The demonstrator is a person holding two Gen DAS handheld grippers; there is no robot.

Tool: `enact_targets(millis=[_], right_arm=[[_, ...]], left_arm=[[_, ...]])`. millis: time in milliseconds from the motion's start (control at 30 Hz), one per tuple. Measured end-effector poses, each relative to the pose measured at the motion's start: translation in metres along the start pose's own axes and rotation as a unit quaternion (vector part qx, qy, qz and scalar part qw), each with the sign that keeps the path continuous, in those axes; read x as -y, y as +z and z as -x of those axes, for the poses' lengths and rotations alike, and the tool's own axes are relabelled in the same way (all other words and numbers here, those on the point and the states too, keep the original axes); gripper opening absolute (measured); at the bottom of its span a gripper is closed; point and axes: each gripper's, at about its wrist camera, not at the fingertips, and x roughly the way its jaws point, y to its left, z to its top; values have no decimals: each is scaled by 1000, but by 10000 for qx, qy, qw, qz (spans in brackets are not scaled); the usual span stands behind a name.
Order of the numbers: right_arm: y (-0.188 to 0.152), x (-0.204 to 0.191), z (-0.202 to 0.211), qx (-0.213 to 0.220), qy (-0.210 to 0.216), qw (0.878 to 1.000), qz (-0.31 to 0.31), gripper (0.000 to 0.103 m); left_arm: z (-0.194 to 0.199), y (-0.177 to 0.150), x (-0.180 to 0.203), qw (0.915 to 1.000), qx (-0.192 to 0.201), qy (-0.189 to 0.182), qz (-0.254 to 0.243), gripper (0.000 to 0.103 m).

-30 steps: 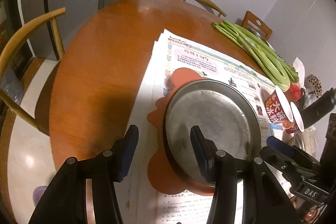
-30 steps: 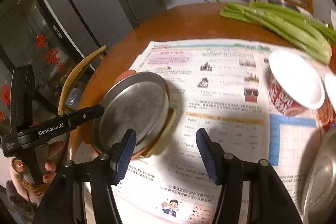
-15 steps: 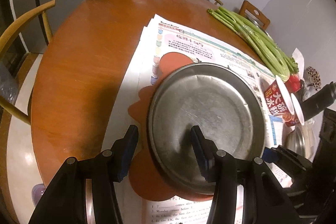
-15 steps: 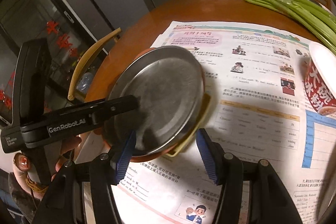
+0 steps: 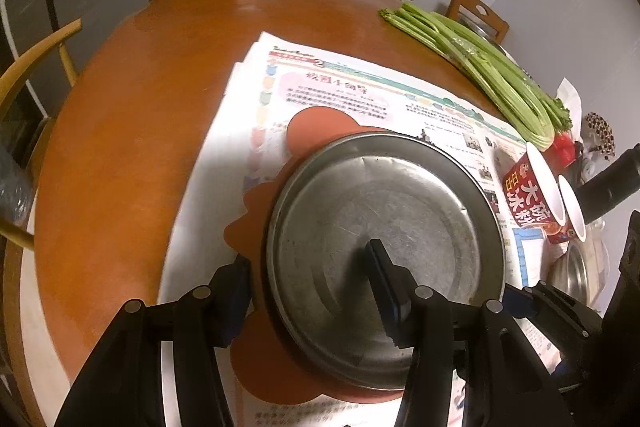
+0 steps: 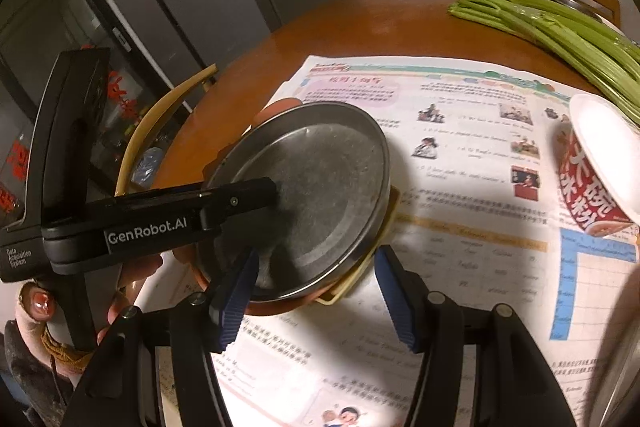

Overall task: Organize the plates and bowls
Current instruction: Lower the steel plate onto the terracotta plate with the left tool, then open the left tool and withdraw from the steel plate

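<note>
So the steel plate point(image 5: 384, 223) sits on top of an orange flower-shaped mat point(image 5: 320, 123), which lies on a spread of printed paper sheets point(image 5: 360, 83) covering the near side of the round wooden counter point(image 5: 120, 147). In the right wrist view a yellowish edge pokes out from under the plate at about 4 o'clock, can't tell what it is.

The left gripper point(image 5: 308, 287) straddles the plate's near rim: one finger is over the inside of the plate, the other outside the rim at 9 o'clock, over the mat. Its fingers are easing apart with the rim between them, and they don't seem to be squeezing it. A hand point(image 6: 132, 275) holds that gripper's handle.

The right gripper point(image 6: 316, 291) hovers at the plate's 5 o'clock side, fingers spread, nothing pinched; the plate's near edge sits in the gap.

Further out at 3 o'clock of the plate is a red instant noodle cup point(image 5: 532, 195) lying tilted, and at 1 o'clock a bunch of celery point(image 5: 480, 67). Wooden chairs point(image 5: 36, 67) stand around the counter.
</note>
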Motion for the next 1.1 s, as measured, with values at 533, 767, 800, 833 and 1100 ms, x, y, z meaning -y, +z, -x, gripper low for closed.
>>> enact_targets(millis=[533, 767, 800, 833, 1100], right_arm=[[10, 21, 3, 240, -262, 9993, -144, 61], [8, 22, 10, 371, -376, 9983, -258, 61], [8, 23, 11, 390, -406, 9981, -264, 61], [8, 24, 12, 408, -426, 9979, -271, 61], [7, 25, 29, 662, -440, 9966, -195, 61]], left_arm=[[-21, 23, 21, 9999, 6, 50, -146, 58], [-12, 20, 16, 9991, 161, 387, -71, 59], [-10, 20, 14, 9990, 199, 392, -35, 59], [-6, 19, 12, 9988, 266, 416, 25, 59], [33, 12, 8, 9934, 846, 743, 220, 59]])
